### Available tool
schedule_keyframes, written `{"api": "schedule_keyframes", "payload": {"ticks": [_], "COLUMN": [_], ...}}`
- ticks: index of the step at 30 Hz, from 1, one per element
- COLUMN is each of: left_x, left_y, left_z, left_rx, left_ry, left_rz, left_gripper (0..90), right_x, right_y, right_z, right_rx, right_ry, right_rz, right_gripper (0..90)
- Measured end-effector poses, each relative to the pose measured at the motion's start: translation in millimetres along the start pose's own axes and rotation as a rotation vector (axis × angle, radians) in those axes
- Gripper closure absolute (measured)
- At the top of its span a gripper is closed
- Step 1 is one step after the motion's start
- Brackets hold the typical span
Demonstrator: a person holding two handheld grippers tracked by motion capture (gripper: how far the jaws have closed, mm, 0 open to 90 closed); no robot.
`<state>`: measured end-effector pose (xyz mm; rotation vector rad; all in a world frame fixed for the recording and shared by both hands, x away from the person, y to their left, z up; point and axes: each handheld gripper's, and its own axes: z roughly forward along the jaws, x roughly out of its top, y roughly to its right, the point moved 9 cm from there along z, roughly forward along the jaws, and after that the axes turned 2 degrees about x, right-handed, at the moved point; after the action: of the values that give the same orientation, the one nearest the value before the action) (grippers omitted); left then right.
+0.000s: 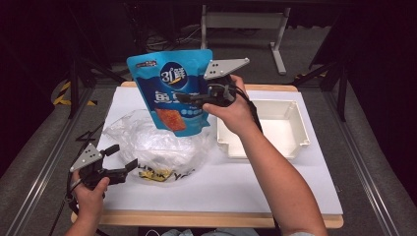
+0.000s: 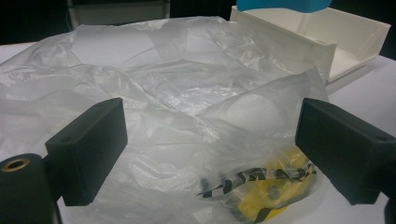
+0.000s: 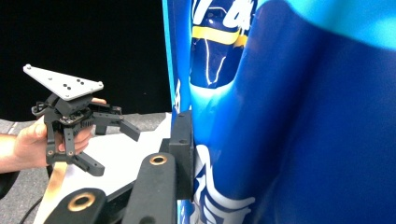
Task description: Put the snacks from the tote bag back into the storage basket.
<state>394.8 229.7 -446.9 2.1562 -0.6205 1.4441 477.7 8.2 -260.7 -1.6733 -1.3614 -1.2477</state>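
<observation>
- White table top (image 1: 305, 187), wood edge along its near side; everything below is placed relative to the white tray (image 1: 291, 129) on it.
- White tray sits right of the table's centre, open side up, nothing seen inside it.
- Clear plastic bag (image 1: 152, 142), crumpled, lies on the table just left of the tray; yellow and black print shows at its near end (image 2: 266, 186).
- Blue pouch (image 1: 173, 83) with white lettering and an orange picture, held upright in the air above the bag, left of the tray and off the table.
- Right gripper (image 1: 189, 98), left of the tray and above it, jaws clamped on the pouch's right edge; one jaw pad lies flat against the blue film in the right gripper view.
- Left gripper (image 1: 123, 157), low at the bag's near-left edge, well left of the tray; jaws spread wide, gripping nothing, bag between them in the left gripper view.
</observation>
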Motion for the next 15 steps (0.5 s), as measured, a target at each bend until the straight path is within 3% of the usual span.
{"api": "schedule_keyframes", "payload": {"ticks": [8,15], "left_x": [-0.9,-1.4], "left_y": [-1.0,-1.9], "left_z": [1.3,1.6], "left_rx": [0.004,0.005], "left_ry": [-0.004,-0.001], "left_rz": [-0.004,-0.011], "left_gripper": [9.8,9.8], "right_x": [-6.1,-10.1], "right_y": [11.1,26.5], "right_z": [-25.1,-57.0], "right_rx": [-0.044,-0.103], "right_ry": [-0.017,-0.01], "right_rz": [0.009,0.023], "right_gripper": [69.7,69.6]}}
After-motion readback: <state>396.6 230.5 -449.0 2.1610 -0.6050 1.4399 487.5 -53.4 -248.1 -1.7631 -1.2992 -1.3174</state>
